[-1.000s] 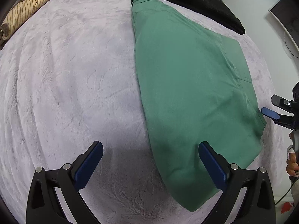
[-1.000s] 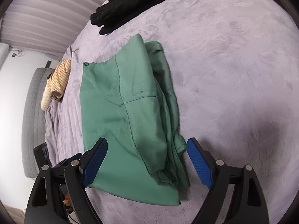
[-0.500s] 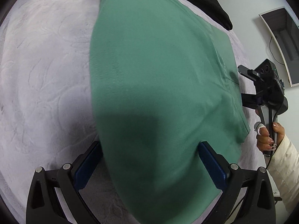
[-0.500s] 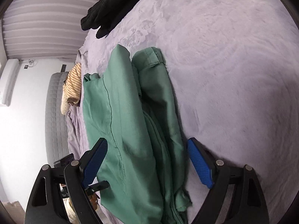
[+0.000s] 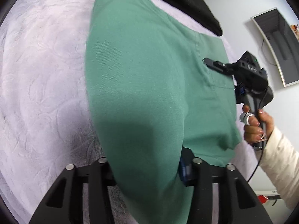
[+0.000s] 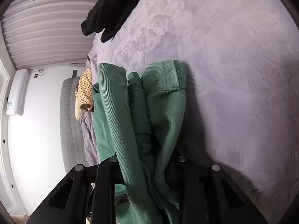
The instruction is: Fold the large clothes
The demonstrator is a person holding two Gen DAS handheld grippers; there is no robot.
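A large green garment (image 5: 145,71), folded lengthwise, lies on the lilac bed cover (image 5: 41,71). My left gripper (image 5: 149,169) is shut on its near edge, and the cloth drapes over the jaws and hides them. My right gripper (image 6: 147,166) is shut on the bunched waistband end of the green garment (image 6: 164,100). The right gripper also shows in the left wrist view (image 5: 248,74), held in a hand at the garment's right edge.
A black garment (image 5: 179,1) lies at the far end of the bed and also shows in the right wrist view (image 6: 112,9). A yellow striped garment (image 6: 85,91) lies by the grey headboard (image 6: 69,123). A monitor (image 5: 278,43) stands at the right.
Both grippers moved in over the green garment's edges and closed from wide open onto the cloth. The fabric is now bunched and raised in both.
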